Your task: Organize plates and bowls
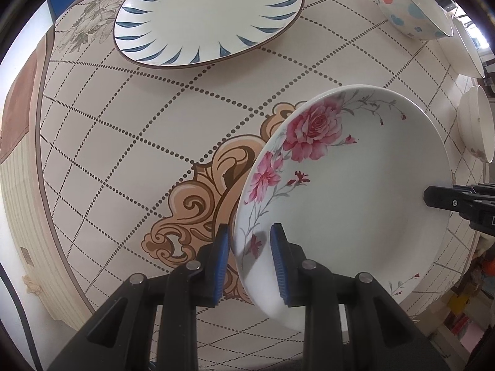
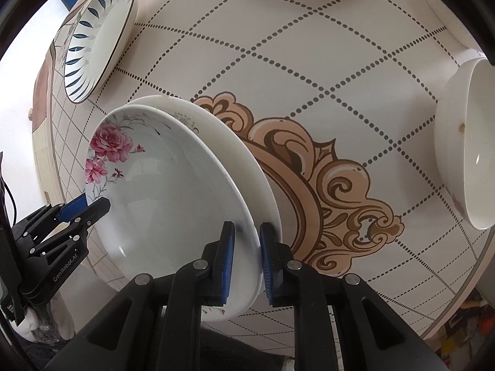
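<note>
A white plate with pink roses (image 1: 355, 191) is held between both grippers above the table. My left gripper (image 1: 249, 256) is shut on its near rim. My right gripper (image 2: 246, 247) is shut on the opposite rim of the rose plate (image 2: 161, 191), where a second white plate (image 2: 229, 142) lies stacked under it. The right gripper shows at the right edge of the left wrist view (image 1: 433, 199). The left gripper shows at the left of the right wrist view (image 2: 92, 205). A blue-leaf plate (image 1: 210, 15) lies on the table farther off.
A bowl with hearts (image 1: 411, 3) and white bowls (image 1: 476, 123) stand at the table's right side. A white bowl (image 2: 467, 145) sits at the right in the right wrist view. The round table (image 1: 154, 123) has a dotted grid cloth with a tan ornament.
</note>
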